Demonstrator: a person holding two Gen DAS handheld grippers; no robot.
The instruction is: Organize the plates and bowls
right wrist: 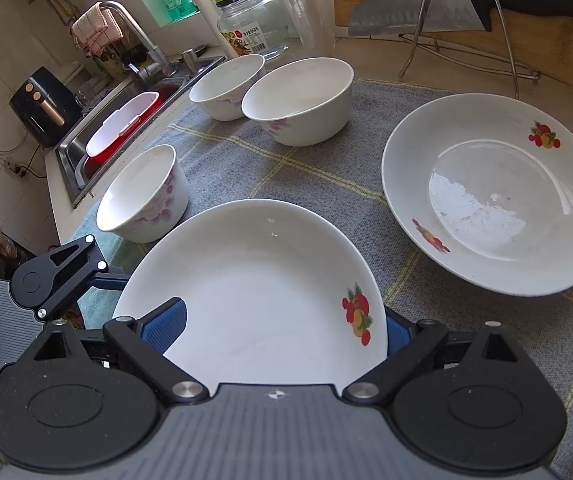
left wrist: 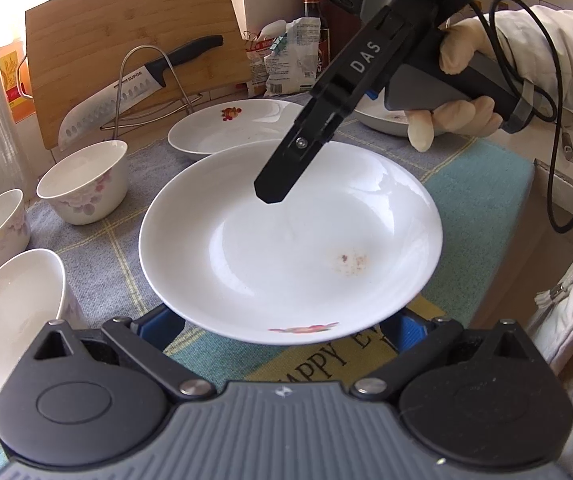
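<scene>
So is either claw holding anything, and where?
Seemingly the front plate: its near rim sits between the left claw's pads, though a firm grip can't be confirmed. The right claw hangs open above it.

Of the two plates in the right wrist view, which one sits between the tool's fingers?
The near plate, low in the right wrist view, its rim between the right tool's blue pads. The other plate lies apart on the grey cloth.

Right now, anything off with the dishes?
Yes. The near plate sits tilted, its rim between both claws, not flat on the mat. It carries a brownish stain in its well. The far plate lies flat; the three bowls stand upright.
</scene>
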